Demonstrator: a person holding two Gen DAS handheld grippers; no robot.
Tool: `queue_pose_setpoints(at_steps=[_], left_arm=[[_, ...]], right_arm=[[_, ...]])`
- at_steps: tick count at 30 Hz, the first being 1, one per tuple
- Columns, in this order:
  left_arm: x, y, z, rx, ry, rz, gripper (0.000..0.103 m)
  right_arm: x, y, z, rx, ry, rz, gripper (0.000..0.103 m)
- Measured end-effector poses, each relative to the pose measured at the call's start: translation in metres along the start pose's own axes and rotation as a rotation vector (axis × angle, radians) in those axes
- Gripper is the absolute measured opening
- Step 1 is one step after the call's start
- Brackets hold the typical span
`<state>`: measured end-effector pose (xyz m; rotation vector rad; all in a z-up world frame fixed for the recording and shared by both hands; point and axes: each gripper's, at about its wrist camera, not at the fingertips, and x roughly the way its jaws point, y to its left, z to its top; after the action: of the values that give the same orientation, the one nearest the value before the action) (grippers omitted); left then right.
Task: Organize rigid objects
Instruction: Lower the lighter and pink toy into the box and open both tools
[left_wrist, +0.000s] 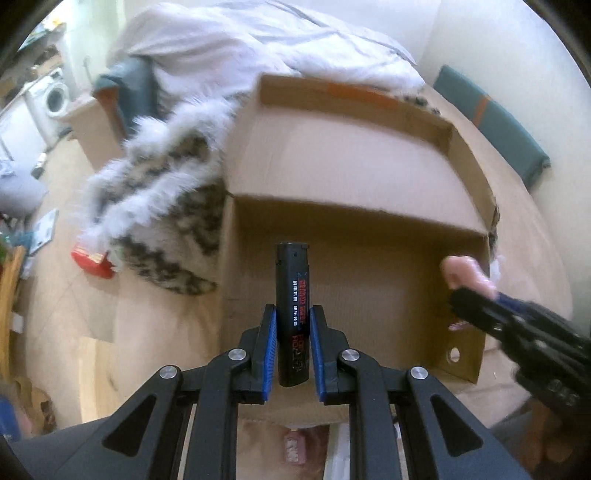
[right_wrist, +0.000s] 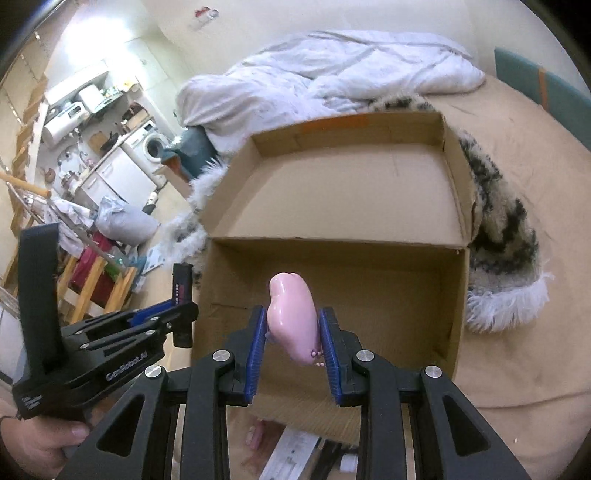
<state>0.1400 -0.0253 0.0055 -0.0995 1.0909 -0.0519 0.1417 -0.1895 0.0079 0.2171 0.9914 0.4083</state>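
My left gripper is shut on a black rectangular stick with red and white print, held upright over the near left part of an open cardboard box on the bed. My right gripper is shut on a glossy pink rounded object, held above the same box near its front edge. The right gripper with the pink object shows at the right of the left wrist view. The left gripper with the black stick shows at the left of the right wrist view.
The box's lid lies open behind it. A furry black-and-white blanket and a white duvet lie around the box on a beige bed. A red box lies at the bed's left edge. Cluttered floor and a washing machine lie left.
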Motion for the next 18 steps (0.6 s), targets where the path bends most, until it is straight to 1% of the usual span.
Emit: queue_pose_setpoints(at_steps=[2, 6, 8, 14, 18], left_arm=[[0.013, -0.004, -0.003, 0.025, 0.017, 0.014, 0.015], [0.035, -0.007, -0.010, 0.051, 0.048, 0.018, 0.015], [0.042, -0.007, -0.012, 0.049, 0.057, 0.017, 0.015], [0.057, -0.002, -0.014, 0.049, 0.078, 0.029, 0.016], [0.062, -0.002, -0.017, 0.043, 0.082, 0.028, 0.016]], right_arm=[[0.018, -0.007, -0.003, 0.015, 0.031, -0.008, 0.031], [0.049, -0.017, -0.015, 0.025, 0.082, -0.018, 0.031], [0.060, -0.019, -0.021, 0.015, 0.104, -0.029, 0.031], [0.080, -0.023, -0.033, 0.027, 0.181, -0.040, 0.031], [0.094, -0.024, -0.033, 0.019, 0.222, -0.054, 0.031]])
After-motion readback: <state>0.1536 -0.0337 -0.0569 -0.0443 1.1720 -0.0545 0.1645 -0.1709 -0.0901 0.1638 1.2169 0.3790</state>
